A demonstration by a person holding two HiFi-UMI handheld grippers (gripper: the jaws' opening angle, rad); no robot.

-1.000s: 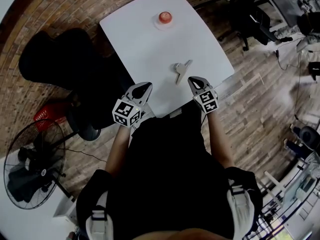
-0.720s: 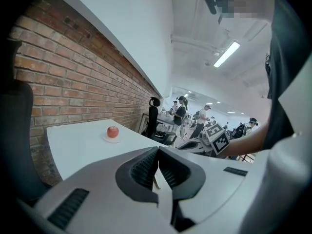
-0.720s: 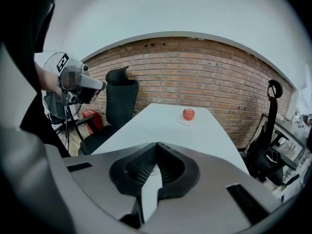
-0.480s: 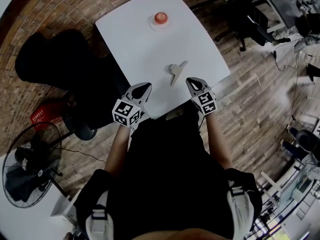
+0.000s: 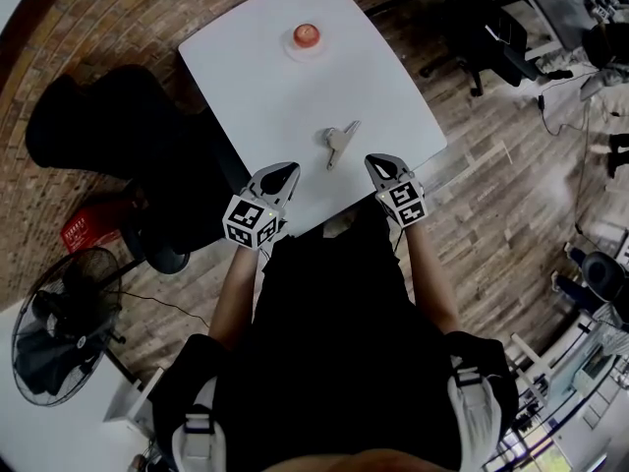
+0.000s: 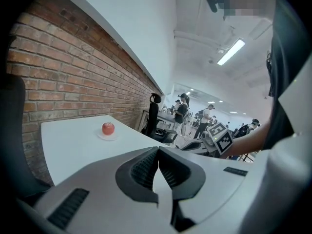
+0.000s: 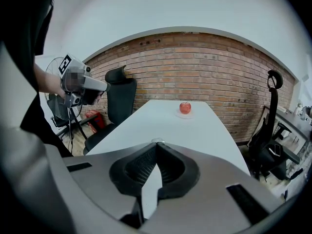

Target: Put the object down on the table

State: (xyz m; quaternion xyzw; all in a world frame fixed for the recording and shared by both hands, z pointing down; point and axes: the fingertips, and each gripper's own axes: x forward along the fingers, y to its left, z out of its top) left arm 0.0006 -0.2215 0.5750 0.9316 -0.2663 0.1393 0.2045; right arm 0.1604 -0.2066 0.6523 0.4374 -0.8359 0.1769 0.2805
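Grey object (image 5: 337,144) on white table (image 5: 256,77)

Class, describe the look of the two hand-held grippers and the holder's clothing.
The left hand-held gripper and the right hand-held gripper each have light grey tapering jaws with dark ribbed pads and a white cube of black square markers. The person wears a black top.

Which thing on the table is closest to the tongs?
The grey metal piece, lying bare just beyond the left tongs and right tongs; the red apple sits on a saucer at the far end.
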